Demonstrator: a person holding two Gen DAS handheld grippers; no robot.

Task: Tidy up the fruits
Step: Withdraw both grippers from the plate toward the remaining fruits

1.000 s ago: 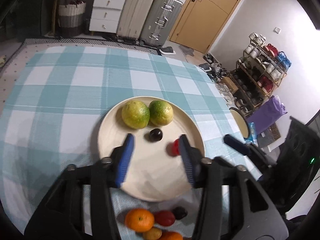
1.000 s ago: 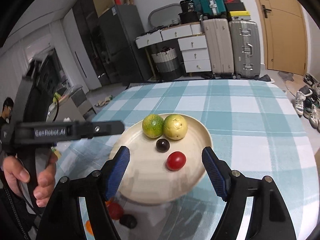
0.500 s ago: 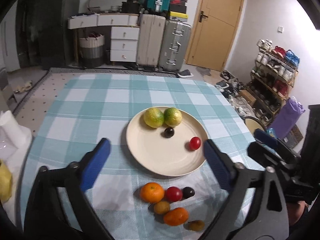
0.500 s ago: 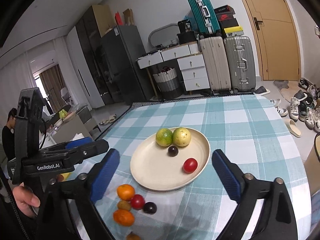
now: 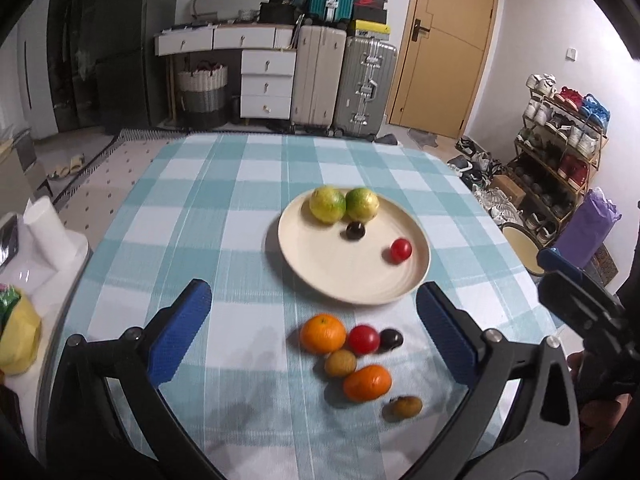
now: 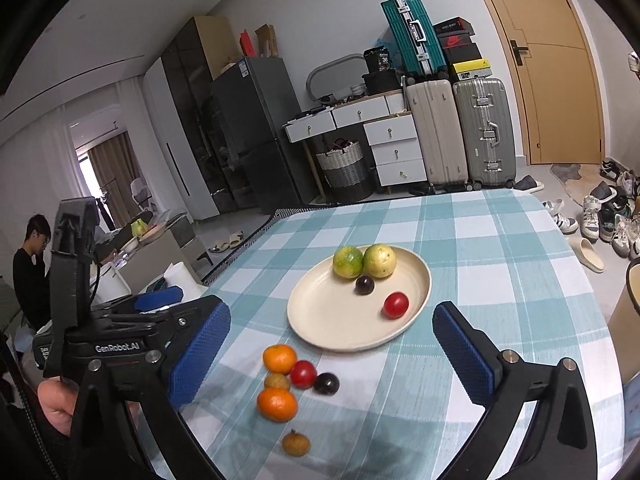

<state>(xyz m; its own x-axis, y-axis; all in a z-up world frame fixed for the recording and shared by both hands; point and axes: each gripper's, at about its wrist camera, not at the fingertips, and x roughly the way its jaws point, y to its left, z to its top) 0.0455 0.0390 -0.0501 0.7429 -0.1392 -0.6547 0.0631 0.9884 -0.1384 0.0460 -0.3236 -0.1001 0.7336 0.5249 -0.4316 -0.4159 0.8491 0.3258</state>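
A cream plate point(image 5: 340, 276) on the checked cloth holds two green-yellow citrus fruits point(image 5: 327, 205), a dark plum point(image 5: 355, 230) and a red tomato point(image 5: 401, 250). Several loose fruits lie on the cloth in front of it: an orange point(image 5: 323, 333), a red tomato point(image 5: 363, 339), a dark plum point(image 5: 391, 339), a small brown fruit point(image 5: 340, 363), a second orange point(image 5: 367, 382) and another brown fruit point(image 5: 406, 407). My left gripper point(image 5: 313, 296) stands open above this cluster, holding nothing. My right gripper point(image 6: 332, 312) hangs before the plate point(image 6: 320, 300), jaws opening with nothing between them.
The round table's edge curves close on the right point(image 5: 532, 300) and left. A white appliance point(image 5: 44, 236) and a yellow object point(image 5: 18, 332) stand off the table's left. A person point(image 6: 28, 264) sits at the far left. Suitcases point(image 5: 360, 84) and a shoe rack point(image 5: 560, 140) line the walls.
Both grippers have drawn back and up from the plate and opened wide. The red tomato stays on the plate. The loose fruits on the cloth have come fully into view.
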